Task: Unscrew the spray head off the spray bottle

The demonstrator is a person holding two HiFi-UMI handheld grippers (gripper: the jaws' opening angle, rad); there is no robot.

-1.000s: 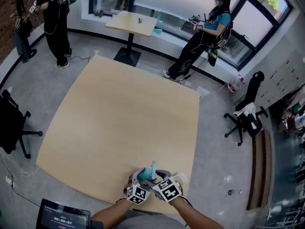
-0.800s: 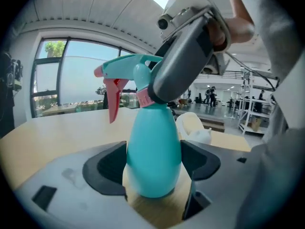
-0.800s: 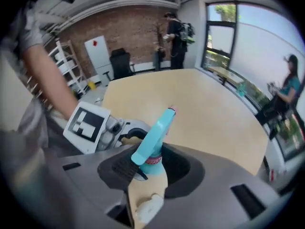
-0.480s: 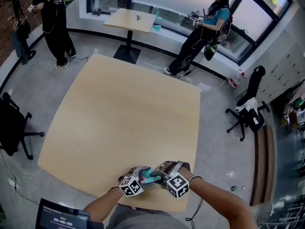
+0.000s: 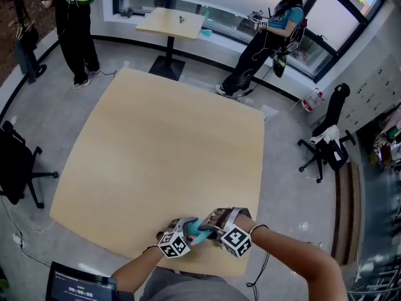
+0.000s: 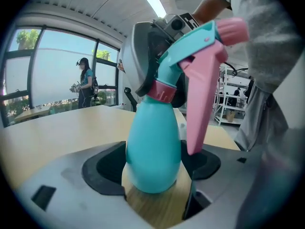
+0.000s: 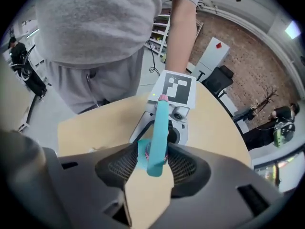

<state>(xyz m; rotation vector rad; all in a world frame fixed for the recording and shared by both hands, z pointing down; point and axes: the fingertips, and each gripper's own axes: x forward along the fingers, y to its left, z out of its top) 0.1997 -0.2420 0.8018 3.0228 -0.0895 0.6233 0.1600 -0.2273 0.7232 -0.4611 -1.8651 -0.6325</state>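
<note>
Rolled over since the earlier frame, the right tool clamps the spray head, its jaws having just eased wider. The left tool clamps the tilted spray bottle over the table edge. Far beyond both tools: a seated person and an office chair.

Wide bench seen from above; its bare wood top lies open for passing from the far edge almost to the near one; a bottle blocks the middle of the near edge; a black chair stands near the left edge; a second chair stands well apart on the right, across grey floor.
</note>
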